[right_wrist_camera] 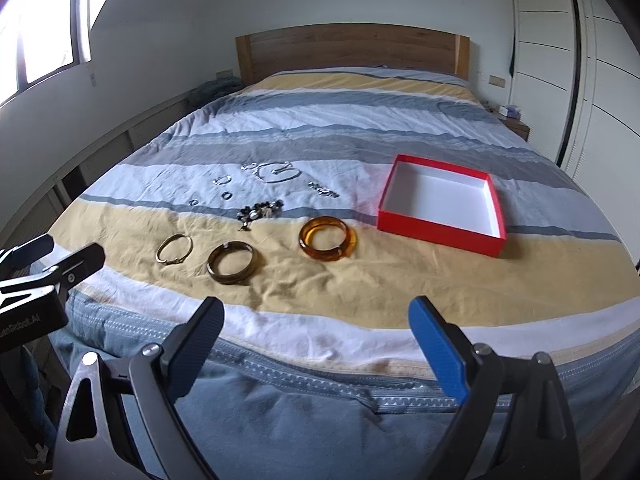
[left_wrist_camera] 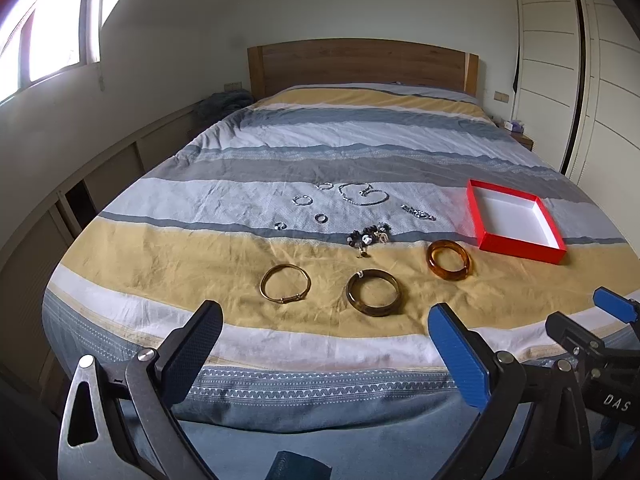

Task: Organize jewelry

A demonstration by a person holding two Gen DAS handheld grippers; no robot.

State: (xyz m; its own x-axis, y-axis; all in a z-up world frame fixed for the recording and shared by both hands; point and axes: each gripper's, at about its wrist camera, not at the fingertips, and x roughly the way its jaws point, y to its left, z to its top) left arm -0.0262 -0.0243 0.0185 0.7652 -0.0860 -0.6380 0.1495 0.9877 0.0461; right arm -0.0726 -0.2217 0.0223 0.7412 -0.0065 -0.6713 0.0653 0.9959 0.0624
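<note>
Three bangles mid-frame on the yellow stripe of the striped bedspread (left_wrist_camera: 168, 256): thin gold bangle (left_wrist_camera: 285, 282), dark brown bangle (left_wrist_camera: 373, 293), amber translucent bangle (left_wrist_camera: 449, 260). Small silver rings and chains (left_wrist_camera: 362, 194) above. Empty red shallow box (left_wrist_camera: 516, 220) at right. Left gripper (left_wrist_camera: 326, 354) and right gripper (right_wrist_camera: 316, 350) spread wide at bottom, holding nothing.

A bedroom in a home is shown. A wide bed (left_wrist_camera: 352, 152) with a wooden headboard (left_wrist_camera: 362, 66) is covered by a striped blue, white and yellow duvet, and it is flanked by a window (left_wrist_camera: 44, 36), white panelled wardrobe doors (left_wrist_camera: 560, 60) and a small bedside table (left_wrist_camera: 524, 140).
</note>
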